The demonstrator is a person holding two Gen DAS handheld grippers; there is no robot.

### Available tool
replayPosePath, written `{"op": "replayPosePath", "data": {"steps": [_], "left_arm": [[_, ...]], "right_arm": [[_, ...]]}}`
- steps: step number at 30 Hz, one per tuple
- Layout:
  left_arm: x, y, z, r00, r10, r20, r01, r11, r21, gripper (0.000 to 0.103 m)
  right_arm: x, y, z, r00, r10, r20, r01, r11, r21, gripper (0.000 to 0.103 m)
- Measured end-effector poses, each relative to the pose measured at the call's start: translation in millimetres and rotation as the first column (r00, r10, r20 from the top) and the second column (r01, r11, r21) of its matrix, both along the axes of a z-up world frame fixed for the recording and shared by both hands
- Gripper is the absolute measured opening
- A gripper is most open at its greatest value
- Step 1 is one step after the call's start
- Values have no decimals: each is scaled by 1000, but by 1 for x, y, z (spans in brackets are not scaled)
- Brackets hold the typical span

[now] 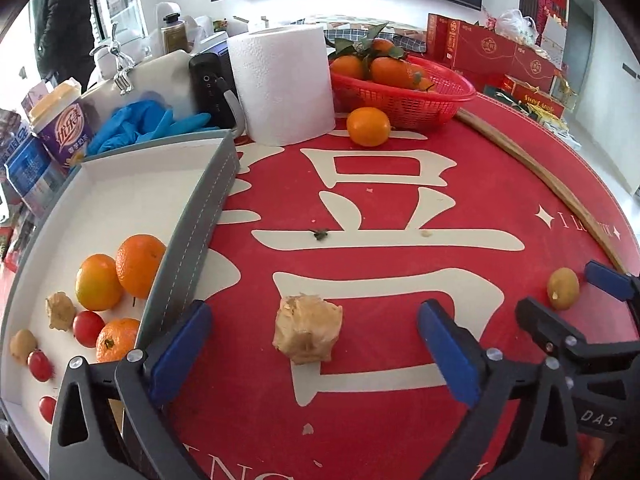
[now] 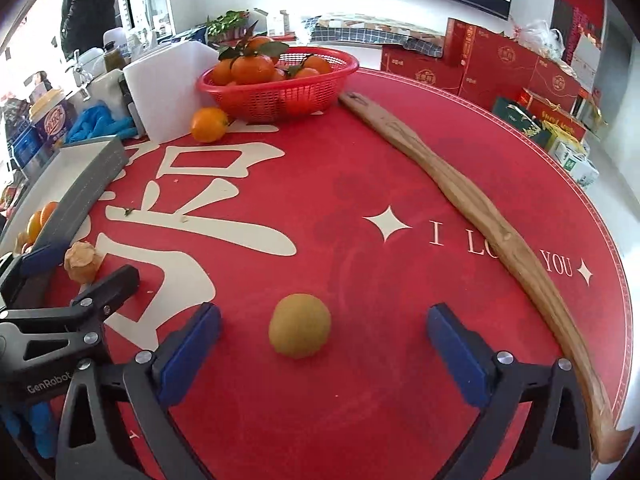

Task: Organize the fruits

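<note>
Both tongs spread wide: my left gripper (image 1: 314,344) frames the papery husked fruit (image 1: 307,330), my right gripper (image 2: 322,344) frames the small yellow-green fruit (image 2: 300,325), nothing clamped. I'd creep forward, centre each, and squeeze that husk gently. The tray (image 1: 192,216) waits just off my left finger.

Both cameras are sitting low over the red counter (image 1: 400,360) and looking forward between the fingers of their own hand-held gripper. The left wrist view is facing a husked fruit (image 1: 307,329) at close range, with the grey tray (image 1: 192,232) at its left edge. The right wrist view is facing a yellow fruit (image 2: 300,325) closely. Both views are sharing these two fruits, the red basket (image 1: 404,98) far behind, and the wooden stick (image 2: 480,216).
</note>
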State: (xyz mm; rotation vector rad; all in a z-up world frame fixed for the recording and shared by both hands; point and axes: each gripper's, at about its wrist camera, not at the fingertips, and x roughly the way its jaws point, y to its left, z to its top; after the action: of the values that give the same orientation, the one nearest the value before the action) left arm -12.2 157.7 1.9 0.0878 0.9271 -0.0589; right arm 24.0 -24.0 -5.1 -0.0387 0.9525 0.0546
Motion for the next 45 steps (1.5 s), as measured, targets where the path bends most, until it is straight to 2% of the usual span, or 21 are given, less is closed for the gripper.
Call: {"op": "replayPosePath", "data": {"steps": [4,9,45], "left_arm": [[0,0,0,1000,1,0,-1,1000,0,102],[0,-1,0,1000,0,-1,0,1000,2,102],[0,0,0,1000,0,-1,0,1000,2,102]], "right_arm": [[0,0,0,1000,-11,0,11,1000,-3,103],[-2,-8,1,997,-83,0,83,997,-7,103],[-2,-8,1,996,-86,1,86,996,-9,103]]}}
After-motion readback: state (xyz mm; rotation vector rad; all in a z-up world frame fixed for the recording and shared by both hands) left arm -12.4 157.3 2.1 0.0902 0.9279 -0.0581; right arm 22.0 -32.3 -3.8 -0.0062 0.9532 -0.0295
